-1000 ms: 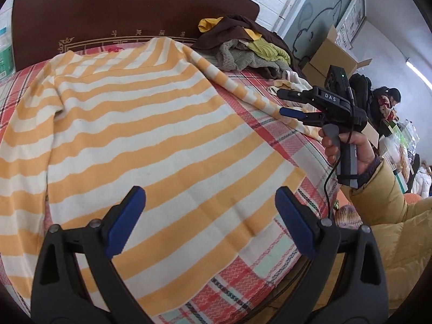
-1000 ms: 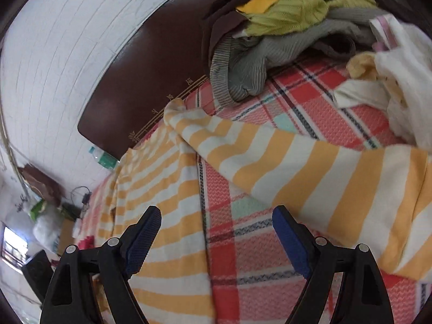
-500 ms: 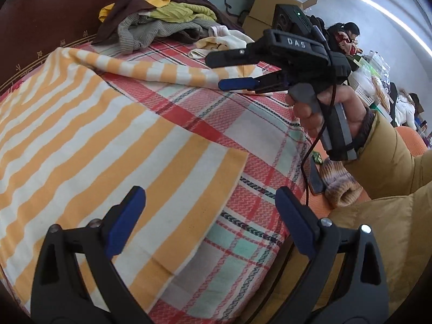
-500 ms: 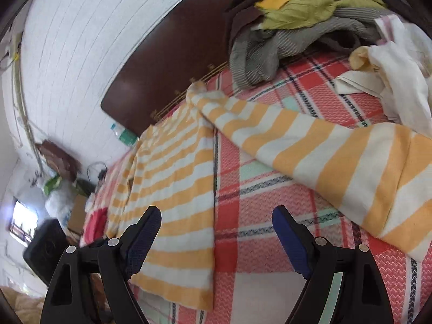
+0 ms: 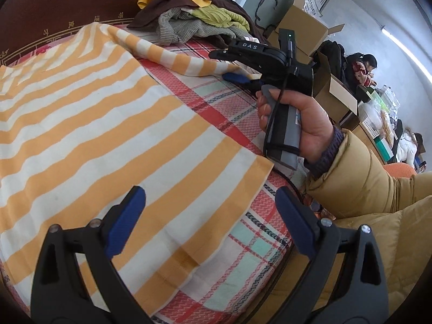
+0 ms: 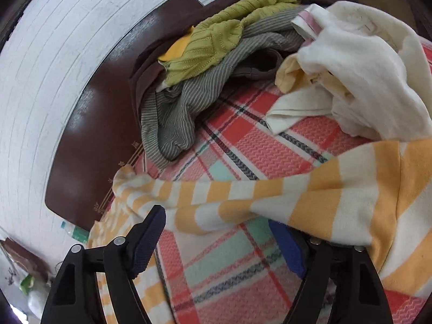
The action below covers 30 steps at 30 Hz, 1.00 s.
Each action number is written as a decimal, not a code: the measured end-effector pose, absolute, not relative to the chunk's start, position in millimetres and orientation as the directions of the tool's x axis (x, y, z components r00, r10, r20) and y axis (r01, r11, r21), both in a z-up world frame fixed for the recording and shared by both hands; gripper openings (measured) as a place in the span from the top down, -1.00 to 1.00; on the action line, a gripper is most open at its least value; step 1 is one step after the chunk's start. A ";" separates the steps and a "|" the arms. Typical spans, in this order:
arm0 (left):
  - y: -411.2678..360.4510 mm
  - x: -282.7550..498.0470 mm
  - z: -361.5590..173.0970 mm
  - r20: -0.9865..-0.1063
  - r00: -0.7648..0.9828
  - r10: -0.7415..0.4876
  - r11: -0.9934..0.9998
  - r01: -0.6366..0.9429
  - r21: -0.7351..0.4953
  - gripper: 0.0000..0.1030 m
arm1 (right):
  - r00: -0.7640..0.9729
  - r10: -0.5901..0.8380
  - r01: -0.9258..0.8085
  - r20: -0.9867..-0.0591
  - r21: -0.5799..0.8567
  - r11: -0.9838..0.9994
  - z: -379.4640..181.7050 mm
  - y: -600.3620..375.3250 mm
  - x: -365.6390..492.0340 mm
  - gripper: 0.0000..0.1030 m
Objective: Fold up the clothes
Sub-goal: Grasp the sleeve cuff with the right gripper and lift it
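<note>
Your left gripper hovered with its blue-padded jaws spread wide and empty above the orange-and-white striped knit garment, which lay flat on the red, white and teal plaid bedcover; the garment's hem corner sat at about 3 o'clock of the left wrist view. Your right gripper — also spread wide — had the garment's striped sleeve draped across the gap between its jaws, lying over the right-hand pad; nothing was pinched. In the left wrist view your right hand gripped the grey handle at 2 o'clock, a tan padded sleeve behind it. A heap of unfolded clothes — olive-green, grey-striped, brown — rested at 12 o'clock against the dark brown headboard, with cream garments at 2 o'clock.
</note>
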State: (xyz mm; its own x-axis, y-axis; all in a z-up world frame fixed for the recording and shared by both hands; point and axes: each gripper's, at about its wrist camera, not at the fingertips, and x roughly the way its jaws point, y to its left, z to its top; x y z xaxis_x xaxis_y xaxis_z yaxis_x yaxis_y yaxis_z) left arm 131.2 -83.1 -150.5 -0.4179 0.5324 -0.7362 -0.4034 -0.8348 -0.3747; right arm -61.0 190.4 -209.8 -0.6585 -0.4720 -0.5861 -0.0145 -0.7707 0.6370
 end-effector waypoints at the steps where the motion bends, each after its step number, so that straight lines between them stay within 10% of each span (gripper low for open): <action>1: -85.5 130.6 -151.2 -0.735 -0.419 0.533 -0.835 -0.398 -0.379 -0.89 | -0.648 -0.489 -0.018 -0.584 0.653 -0.757 -212.2 191.5 -66.2 0.52; 4: -94.9 129.0 -151.4 -0.727 -0.429 0.536 -0.837 -0.384 -0.390 -0.89 | -0.640 -0.496 -0.046 -0.586 0.674 -0.737 -216.2 199.3 -74.4 0.83; 19: -146.8 117.7 -152.5 -0.652 -0.470 0.595 -0.803 -0.329 -0.496 -0.89 | -0.797 -0.449 0.416 -0.404 0.172 -0.893 -13.5 105.8 -100.0 0.82; 30: -203.4 129.2 -146.8 -0.620 -0.575 0.533 -0.830 -0.216 -0.514 -0.89 | -0.615 -0.547 0.784 -0.567 -0.368 -0.500 -77.7 -132.1 -29.5 0.81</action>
State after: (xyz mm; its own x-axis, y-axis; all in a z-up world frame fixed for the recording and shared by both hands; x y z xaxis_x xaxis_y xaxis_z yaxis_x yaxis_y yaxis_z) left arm 129.2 -203.4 -146.8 -0.5755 0.5334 -0.6200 -0.2158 -0.8302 -0.5140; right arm -29.5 -132.1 -77.7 -0.6153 -0.5473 -0.5673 0.7839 -0.5003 -0.3676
